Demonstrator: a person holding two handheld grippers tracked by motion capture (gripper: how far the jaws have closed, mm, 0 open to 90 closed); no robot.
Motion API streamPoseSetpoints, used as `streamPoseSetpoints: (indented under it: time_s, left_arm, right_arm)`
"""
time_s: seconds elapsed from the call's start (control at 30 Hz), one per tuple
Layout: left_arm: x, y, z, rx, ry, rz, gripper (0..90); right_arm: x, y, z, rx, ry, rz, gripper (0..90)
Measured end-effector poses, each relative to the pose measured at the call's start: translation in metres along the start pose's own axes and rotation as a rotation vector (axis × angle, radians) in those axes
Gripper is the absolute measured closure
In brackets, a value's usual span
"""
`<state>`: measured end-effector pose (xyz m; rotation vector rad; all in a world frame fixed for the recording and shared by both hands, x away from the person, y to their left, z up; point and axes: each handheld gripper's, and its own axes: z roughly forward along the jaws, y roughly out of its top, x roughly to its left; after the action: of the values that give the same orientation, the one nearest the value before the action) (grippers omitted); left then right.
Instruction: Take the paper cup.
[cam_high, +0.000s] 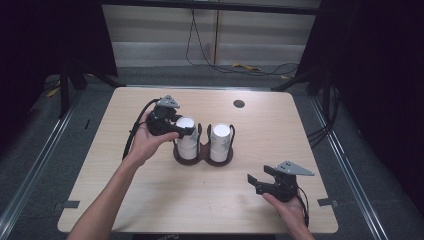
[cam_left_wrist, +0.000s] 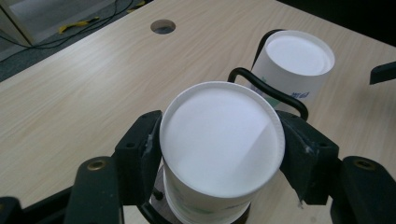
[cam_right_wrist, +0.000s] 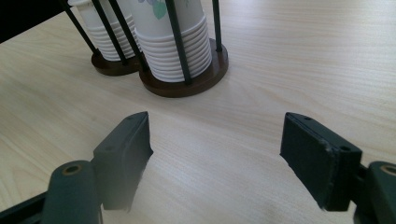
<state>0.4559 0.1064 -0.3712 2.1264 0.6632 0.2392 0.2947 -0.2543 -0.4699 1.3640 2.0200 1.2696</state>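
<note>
A lab or recording studio, suggested by black curtains (cam_high: 380, 75) hung on both sides, metal floor rails (cam_high: 35, 165) laid alongside a lone wooden table (cam_high: 150, 200), loose cables (cam_high: 210, 60) trailed over grey carpet.

Through the right gripper view I see my right gripper (cam_right_wrist: 215, 154) with jaws apart over bare table (cam_right_wrist: 261, 70); two stacks of paper cups (cam_right_wrist: 175, 46) stand in a wire holder (cam_right_wrist: 187, 84) ahead.
</note>
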Motion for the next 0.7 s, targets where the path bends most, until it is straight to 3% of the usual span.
streamPoseSetpoints:
  time_s: [0.13,0.7]
  left_arm:
    - [0.0,0.003,-0.003,-0.015,0.003,0.014,35.8]
    - [0.003,0.007,-0.017,-0.074,0.011,0.005,35.9]
  right_arm:
    - [0.0,0.0,0.001,0.004,-0.002,0.001,24.6]
    - [0.001,0.0,0.0,0.003,-0.001,-0.008,24.7]
